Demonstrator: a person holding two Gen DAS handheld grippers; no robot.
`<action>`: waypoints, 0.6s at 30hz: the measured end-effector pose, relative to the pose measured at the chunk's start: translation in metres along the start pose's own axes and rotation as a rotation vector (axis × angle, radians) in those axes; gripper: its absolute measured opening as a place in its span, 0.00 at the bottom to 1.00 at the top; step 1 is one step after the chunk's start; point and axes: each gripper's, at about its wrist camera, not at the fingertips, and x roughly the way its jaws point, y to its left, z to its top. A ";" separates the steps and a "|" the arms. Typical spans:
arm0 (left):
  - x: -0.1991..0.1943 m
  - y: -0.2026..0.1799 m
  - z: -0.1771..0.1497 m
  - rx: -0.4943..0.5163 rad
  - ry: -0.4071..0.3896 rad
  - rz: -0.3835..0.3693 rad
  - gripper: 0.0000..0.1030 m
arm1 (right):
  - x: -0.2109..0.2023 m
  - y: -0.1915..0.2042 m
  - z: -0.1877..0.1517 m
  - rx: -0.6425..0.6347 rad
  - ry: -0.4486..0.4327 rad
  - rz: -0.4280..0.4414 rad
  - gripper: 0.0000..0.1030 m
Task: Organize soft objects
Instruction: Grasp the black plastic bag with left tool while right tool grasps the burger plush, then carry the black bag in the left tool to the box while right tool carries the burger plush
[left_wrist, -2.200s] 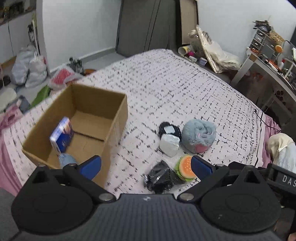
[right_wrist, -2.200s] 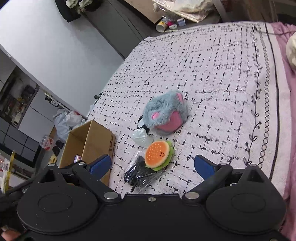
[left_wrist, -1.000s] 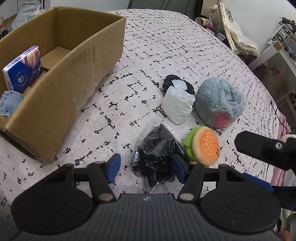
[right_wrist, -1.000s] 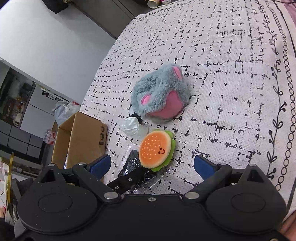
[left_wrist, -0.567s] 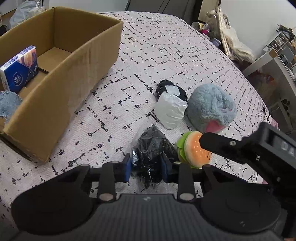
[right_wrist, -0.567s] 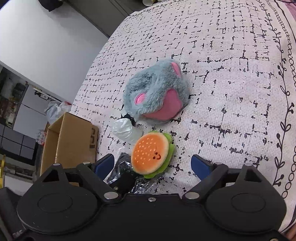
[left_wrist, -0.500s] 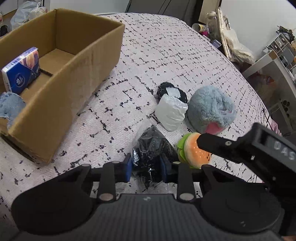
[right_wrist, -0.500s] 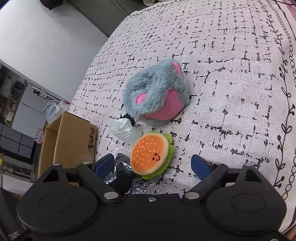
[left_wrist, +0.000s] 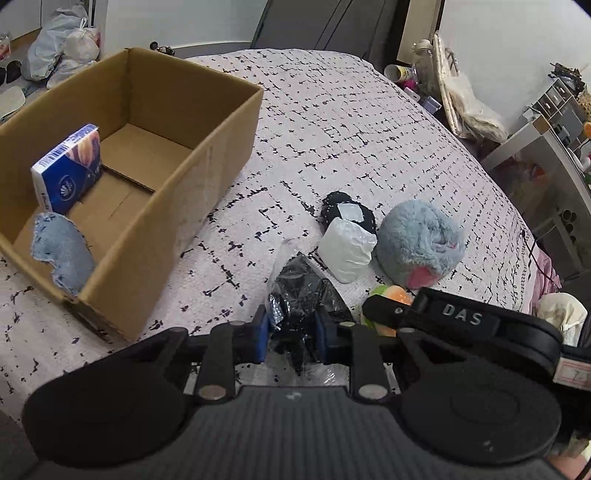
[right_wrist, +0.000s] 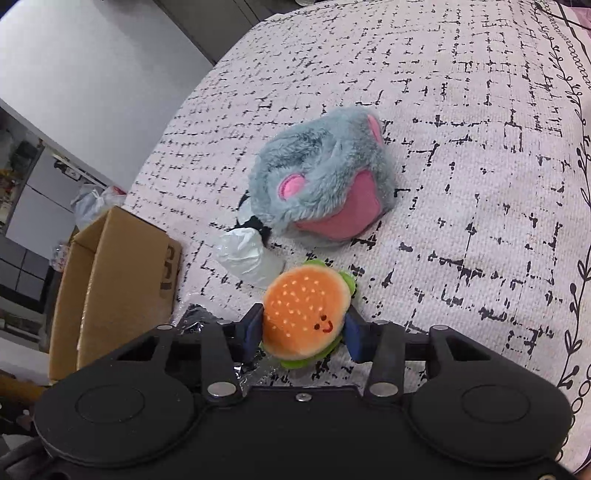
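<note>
My left gripper (left_wrist: 291, 332) is shut on a black item in a clear plastic bag (left_wrist: 304, 295), low over the bedspread. My right gripper (right_wrist: 304, 326) is shut on an orange plush burger (right_wrist: 304, 314) with a green edge; a sliver of it shows in the left wrist view (left_wrist: 393, 293) behind the right gripper's finger. A grey and pink plush (right_wrist: 321, 184) lies beyond the burger; it also shows in the left wrist view (left_wrist: 419, 243). A white wrapped bundle (left_wrist: 347, 249) and a black bundle (left_wrist: 345, 212) lie beside it. An open cardboard box (left_wrist: 207, 155) stands to the left.
The box holds a blue tissue pack (left_wrist: 68, 170) and a pale blue cloth (left_wrist: 62, 251). Everything lies on a white bedspread with black marks (left_wrist: 351, 129). A desk (left_wrist: 546, 147) stands at the right. Bags (left_wrist: 59, 48) lie on the floor at the far left.
Both grippers came down from above the pile. The left closed on the black bagged item first. The right then closed on the plush burger.
</note>
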 end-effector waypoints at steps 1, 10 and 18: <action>-0.001 0.000 0.000 0.001 0.000 0.004 0.23 | -0.003 0.000 -0.001 -0.004 -0.006 0.001 0.42; -0.030 0.003 0.013 0.031 -0.065 0.026 0.23 | -0.045 0.011 0.000 -0.021 -0.117 0.049 0.41; -0.064 0.001 0.033 0.071 -0.153 0.020 0.23 | -0.070 0.017 -0.001 -0.042 -0.194 0.101 0.41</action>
